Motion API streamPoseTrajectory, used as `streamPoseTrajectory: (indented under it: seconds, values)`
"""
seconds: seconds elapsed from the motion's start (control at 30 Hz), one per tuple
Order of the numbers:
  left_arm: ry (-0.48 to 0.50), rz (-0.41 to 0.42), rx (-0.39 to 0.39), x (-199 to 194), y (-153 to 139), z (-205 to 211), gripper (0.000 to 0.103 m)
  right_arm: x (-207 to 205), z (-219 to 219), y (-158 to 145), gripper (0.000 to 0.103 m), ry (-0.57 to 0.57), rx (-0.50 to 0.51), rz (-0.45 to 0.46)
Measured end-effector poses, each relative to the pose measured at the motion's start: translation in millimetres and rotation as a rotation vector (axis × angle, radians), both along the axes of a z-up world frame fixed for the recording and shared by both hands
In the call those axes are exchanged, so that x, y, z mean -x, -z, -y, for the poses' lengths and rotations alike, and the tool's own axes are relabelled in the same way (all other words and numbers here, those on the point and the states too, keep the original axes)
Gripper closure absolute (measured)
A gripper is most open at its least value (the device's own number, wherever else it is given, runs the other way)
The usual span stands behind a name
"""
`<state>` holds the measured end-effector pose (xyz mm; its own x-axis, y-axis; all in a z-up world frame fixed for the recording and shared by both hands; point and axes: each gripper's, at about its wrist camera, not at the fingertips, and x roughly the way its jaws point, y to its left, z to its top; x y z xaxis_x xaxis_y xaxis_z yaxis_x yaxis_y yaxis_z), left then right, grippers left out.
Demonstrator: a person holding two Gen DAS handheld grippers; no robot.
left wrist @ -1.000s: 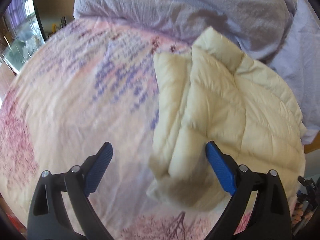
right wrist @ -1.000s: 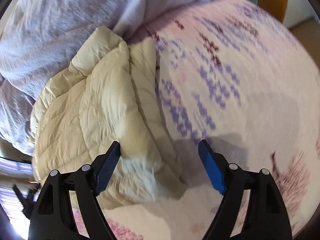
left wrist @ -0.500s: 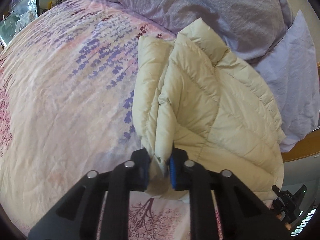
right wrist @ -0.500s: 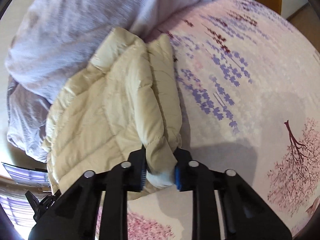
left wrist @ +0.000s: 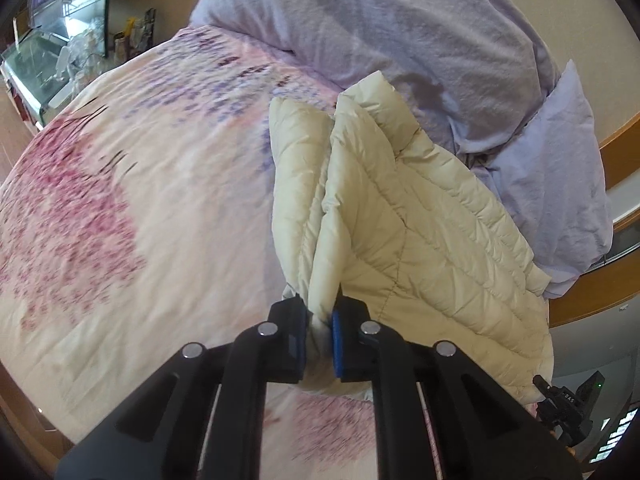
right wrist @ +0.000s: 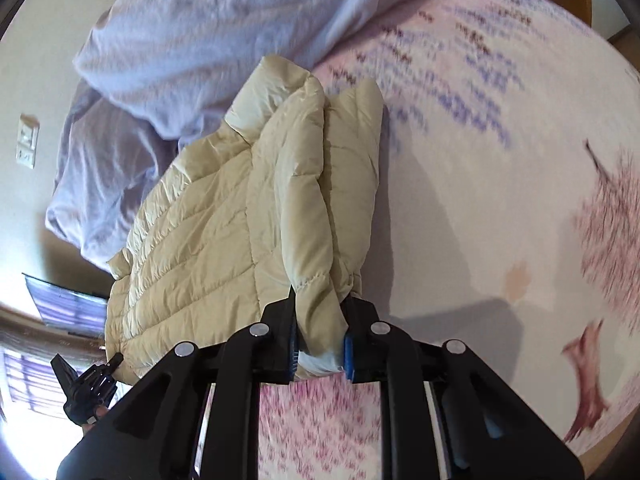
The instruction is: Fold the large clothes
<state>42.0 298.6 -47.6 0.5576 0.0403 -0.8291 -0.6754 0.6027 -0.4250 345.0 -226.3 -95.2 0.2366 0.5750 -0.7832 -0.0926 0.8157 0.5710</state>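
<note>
**Both grippers pinching the jacket's near edge**

Your left gripper reaches forward and down over the bed, its blue-padded fingers pressed together on a bunched fold of the cream quilted jacket. Your right gripper points the same way, its fingers pinching a thicker roll of the jacket's edge, so they sit a little further apart. The jacket lies folded on the floral bedspread, its far end touching the lilac duvet and just beside the pillow. No brand or label is readable on the jacket.
</note>
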Motion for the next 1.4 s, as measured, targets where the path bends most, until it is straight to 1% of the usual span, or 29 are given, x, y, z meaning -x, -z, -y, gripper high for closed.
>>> streamPoseTrajectory:
  seconds: [0.1, 0.2, 0.23, 0.27, 0.3, 0.33, 0.37, 0.4, 0.43, 0.47, 0.5, 0.57, 0.6, 0.67, 0.77, 0.9, 1.0, 1.13, 1.27, 1.4]
  values:
    - [0.008, -0.018, 0.006, 18, 7, -5, 0.093, 16, -1, 4, 0.086, -0.029, 0.034, -0.005]
    - [0.023, -0.049, 0.005, 25, 16, -5, 0.091, 19, -4, 6, 0.082, -0.060, 0.097, 0.001]
    - [0.022, -0.064, 0.009, 24, 19, -5, 0.089, 18, -6, 3, 0.079, -0.068, 0.141, 0.012]
    - [0.020, -0.076, 0.007, 24, 22, -6, 0.086, 16, -7, -1, 0.072, -0.071, 0.172, 0.028]
    - [0.016, -0.086, 0.003, 23, 23, -5, 0.083, 13, -9, -7, 0.069, -0.067, 0.216, 0.053]
    - [0.008, -0.097, -0.005, 21, 25, -6, 0.079, 13, -10, -11, 0.064, -0.060, 0.246, 0.075]
    - [0.005, -0.103, -0.008, 20, 26, -6, 0.072, 13, -10, -17, 0.057, -0.048, 0.281, 0.106]
    - [0.001, -0.113, -0.014, 20, 28, -7, 0.068, 12, -11, -24, 0.054, -0.035, 0.311, 0.138]
    - [-0.005, -0.122, -0.022, 19, 29, -8, 0.060, 11, -15, -34, 0.053, -0.027, 0.348, 0.190]
    - [-0.010, -0.128, -0.027, 18, 31, -10, 0.052, 11, -19, -39, 0.053, -0.033, 0.362, 0.216]
    - [-0.015, -0.135, -0.033, 18, 32, -11, 0.048, 11, -28, -46, 0.053, -0.055, 0.372, 0.252]
    - [-0.028, -0.145, -0.040, 18, 34, -15, 0.037, 11, -44, -50, 0.053, -0.100, 0.367, 0.283]
    - [-0.032, -0.146, -0.040, 17, 34, -18, 0.035, 11, -53, -50, 0.053, -0.127, 0.363, 0.295]
    - [-0.041, -0.143, -0.033, 16, 34, -23, 0.027, 14, -80, -48, 0.053, -0.194, 0.361, 0.319]
    - [-0.050, -0.140, -0.032, 13, 34, -28, 0.020, 19, -106, -42, 0.053, -0.259, 0.359, 0.339]
    - [-0.051, -0.155, -0.029, 7, 37, -32, 0.016, 25, -132, -32, 0.053, -0.309, 0.363, 0.342]
    - [-0.046, -0.164, -0.027, 3, 40, -34, 0.014, 28, -139, -28, 0.053, -0.313, 0.362, 0.342]
    - [-0.034, -0.149, -0.020, -2, 41, -35, 0.010, 33, -143, -21, 0.052, -0.300, 0.352, 0.348]
    - [-0.032, -0.157, -0.020, -8, 44, -37, 0.007, 34, -153, -7, 0.041, -0.300, 0.383, 0.343]
    - [-0.035, -0.162, -0.006, -10, 51, -38, 0.007, 36, -161, 7, 0.041, -0.314, 0.420, 0.347]
